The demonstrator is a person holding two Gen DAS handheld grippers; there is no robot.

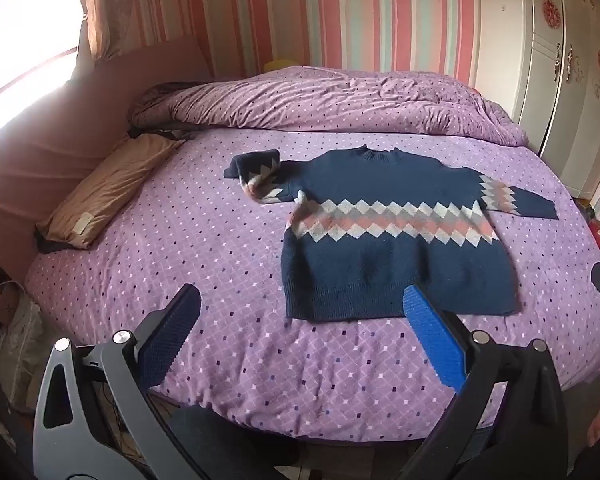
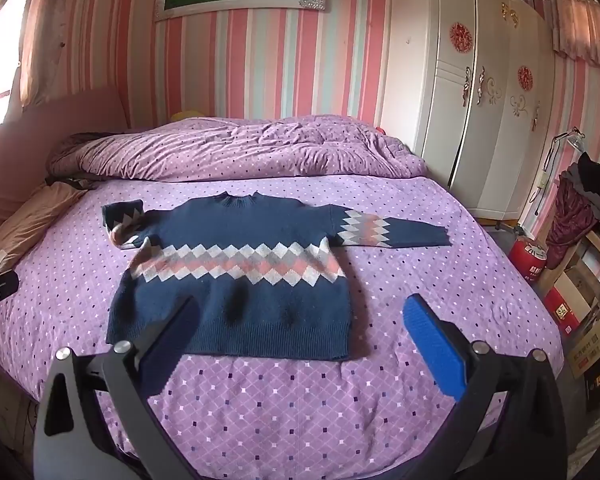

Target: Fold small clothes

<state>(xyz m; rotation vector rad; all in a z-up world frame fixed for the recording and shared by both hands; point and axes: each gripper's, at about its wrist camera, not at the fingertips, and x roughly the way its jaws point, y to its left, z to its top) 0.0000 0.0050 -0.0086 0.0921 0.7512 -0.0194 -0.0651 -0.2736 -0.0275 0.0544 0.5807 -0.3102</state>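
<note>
A small navy sweater (image 1: 384,240) with a pink, grey and white diamond band lies flat on the purple bed, front up, collar toward the far side. It also shows in the right wrist view (image 2: 236,280). Its left sleeve (image 1: 256,174) is bunched and folded over itself; its right sleeve (image 2: 392,230) lies stretched straight out. My left gripper (image 1: 300,312) is open and empty, above the bed near the sweater's hem. My right gripper (image 2: 300,320) is open and empty, over the hem's right part.
A bunched purple duvet (image 1: 332,100) lies along the far side of the bed. A tan pillow (image 1: 104,190) lies at the left by the pink headboard. White wardrobes (image 2: 472,92) stand at the right, with boxes and a red can (image 2: 528,260) on the floor.
</note>
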